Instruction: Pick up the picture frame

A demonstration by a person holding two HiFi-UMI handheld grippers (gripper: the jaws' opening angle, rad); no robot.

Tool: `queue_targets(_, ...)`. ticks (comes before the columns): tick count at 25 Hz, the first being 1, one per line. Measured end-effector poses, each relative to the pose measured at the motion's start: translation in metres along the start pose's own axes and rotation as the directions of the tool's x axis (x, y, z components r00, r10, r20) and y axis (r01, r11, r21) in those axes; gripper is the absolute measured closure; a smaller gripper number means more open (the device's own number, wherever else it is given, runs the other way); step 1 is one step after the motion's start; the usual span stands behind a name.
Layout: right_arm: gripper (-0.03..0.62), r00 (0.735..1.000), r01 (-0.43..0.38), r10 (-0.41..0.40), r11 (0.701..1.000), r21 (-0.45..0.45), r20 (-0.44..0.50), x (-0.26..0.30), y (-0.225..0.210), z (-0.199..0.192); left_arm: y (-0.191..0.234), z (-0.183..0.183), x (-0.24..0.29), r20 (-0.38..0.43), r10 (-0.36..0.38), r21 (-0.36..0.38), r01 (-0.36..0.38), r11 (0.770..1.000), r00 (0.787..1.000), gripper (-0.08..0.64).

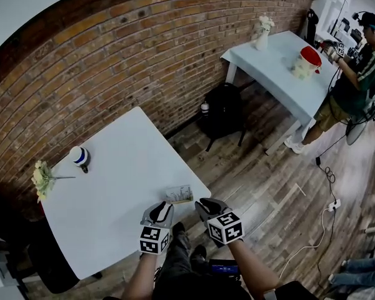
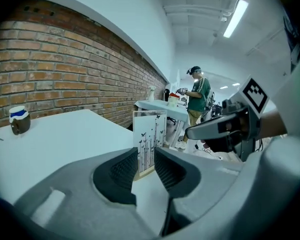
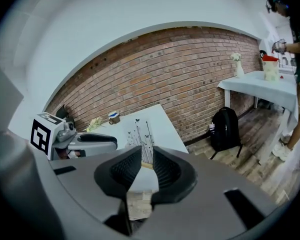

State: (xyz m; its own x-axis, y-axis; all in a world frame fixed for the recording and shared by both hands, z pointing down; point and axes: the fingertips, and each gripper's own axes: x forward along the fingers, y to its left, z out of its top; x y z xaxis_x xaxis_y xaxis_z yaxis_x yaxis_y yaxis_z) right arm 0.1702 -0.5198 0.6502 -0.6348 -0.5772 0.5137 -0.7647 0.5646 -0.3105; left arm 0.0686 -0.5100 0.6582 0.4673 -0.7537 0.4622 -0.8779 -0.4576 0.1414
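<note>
The picture frame (image 1: 179, 195) is a small pale card printed with dark stems and butterflies. It stands upright near the front right edge of the white table (image 1: 112, 192). My left gripper (image 1: 160, 209) is just to its left and my right gripper (image 1: 206, 205) just to its right, both short of it. In the left gripper view the frame (image 2: 149, 138) shows through the gap of the left gripper (image 2: 146, 163), with the pads apart and not pressing on it. In the right gripper view the right gripper (image 3: 146, 160) also stands open, with the frame (image 3: 141, 134) beyond its tips.
A cup with a blue band (image 1: 80, 157) and a bunch of pale flowers (image 1: 44, 178) sit at the table's far left. A black backpack (image 1: 222, 114) leans by the brick wall. A person (image 1: 356, 74) stands at a second table (image 1: 281, 67). Cables lie on the wood floor.
</note>
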Motion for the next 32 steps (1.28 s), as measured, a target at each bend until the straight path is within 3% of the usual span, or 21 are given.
queue_targets(9, 0.455, 0.996, 0.009, -0.01, 1.0, -0.015, -0.084, 0.042, -0.011, -0.021, 0.013, -0.028, 0.028, -0.086, -0.034, -0.034, 0.031, 0.999, 0.996, 0.405)
queue_targets(20, 0.451, 0.994, 0.0, -0.001, 1.0, -0.013, -0.111, 0.071, -0.021, -0.024, 0.022, -0.042, 0.049, -0.15, -0.052, -0.053, 0.045, 0.998, 0.987, 0.405)
queue_targets(32, 0.465, 0.994, -0.01, 0.008, 1.0, -0.019, -0.109, 0.074, -0.02, -0.029, 0.024, -0.043, 0.053, -0.147, -0.041, -0.042, 0.035, 0.999, 0.988, 0.433)
